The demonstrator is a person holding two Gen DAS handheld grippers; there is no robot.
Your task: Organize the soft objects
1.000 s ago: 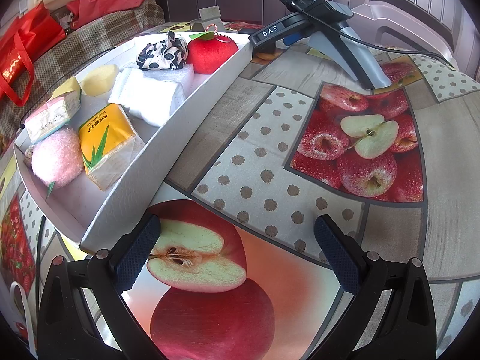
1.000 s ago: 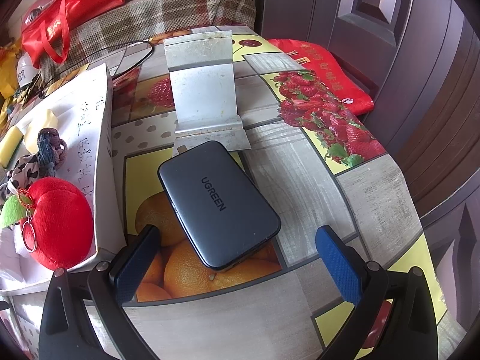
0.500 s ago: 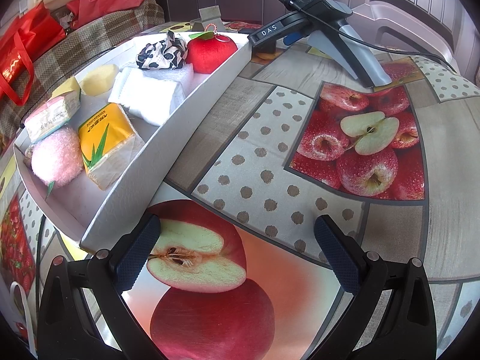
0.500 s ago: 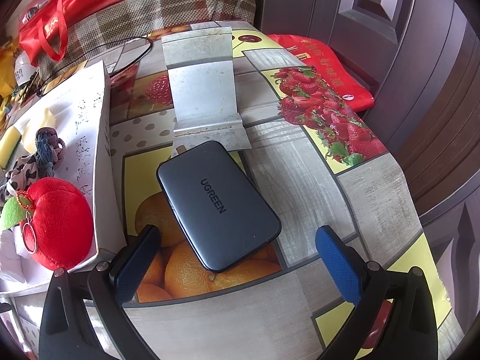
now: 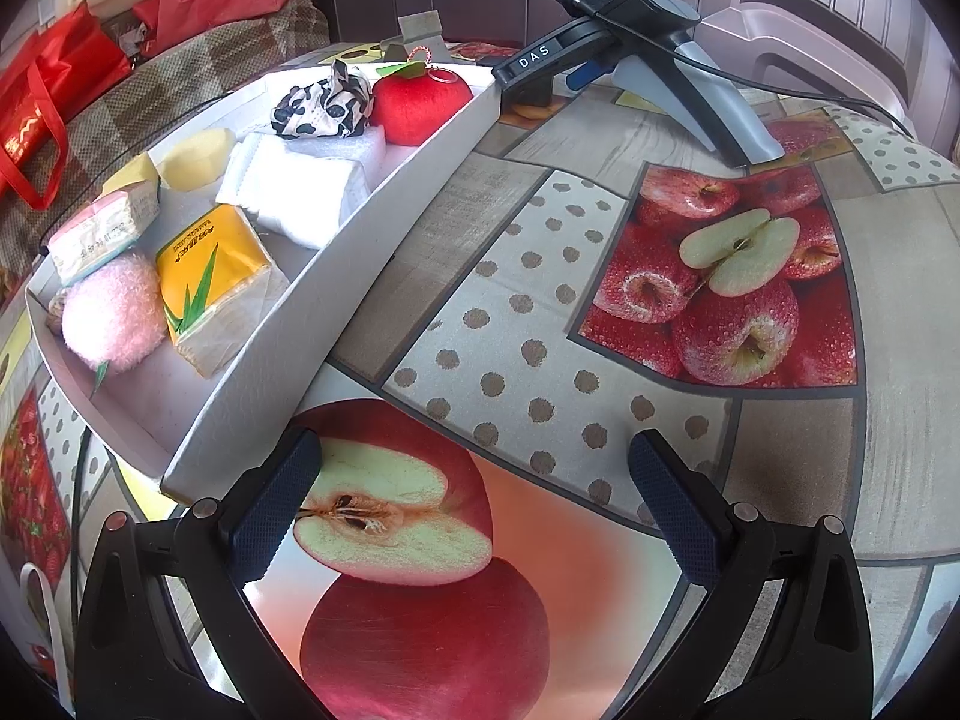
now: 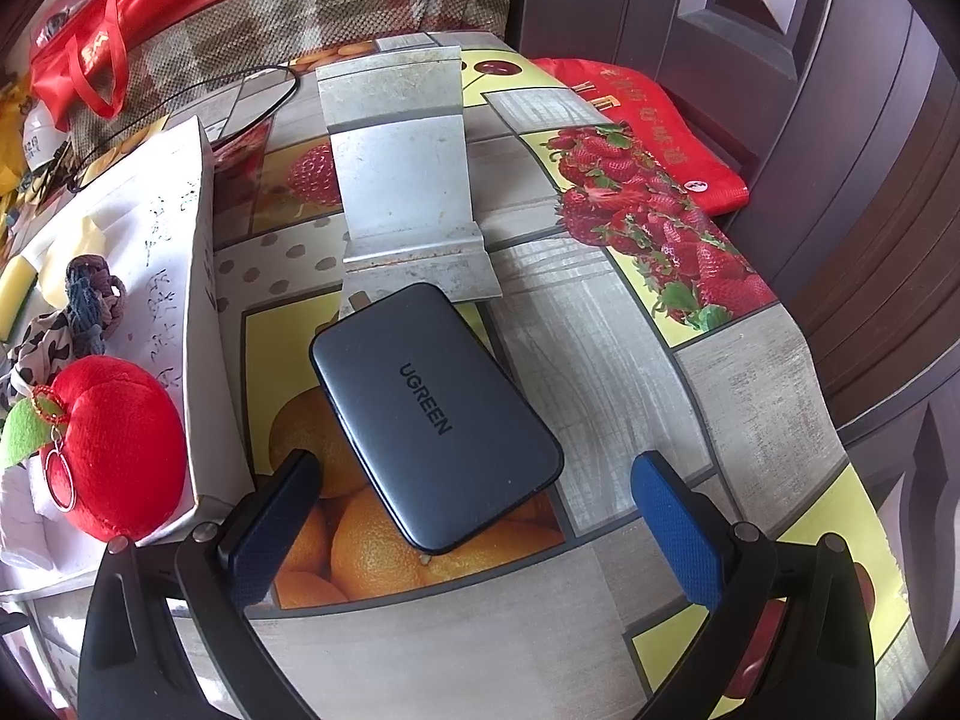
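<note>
Left wrist view: the left gripper [image 5: 474,501] hovered with jaws wide apart and empty over the fruit-print desk [image 5: 600,324]. Beside it, a white tray [image 5: 336,312] held a red plush apple [image 5: 420,103], a cow-print cloth [image 5: 321,111], white foam [image 5: 300,189], two yellow sponges [image 5: 195,159], tissue packs [image 5: 210,285] and a pink fluffy ball [image 5: 111,321].

Right wrist view: the right gripper [image 6: 477,519] also stood with jaws apart, holding nothing, above a grey UGREEN power bank [image 6: 435,414] lying against a metal stand [image 6: 402,180]. The plush apple [image 6: 120,444] sat in the tray's [image 6: 201,324] near corner.

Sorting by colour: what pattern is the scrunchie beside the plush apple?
Black-and-white cow print scrunchie, clearest in the left wrist view.
</note>
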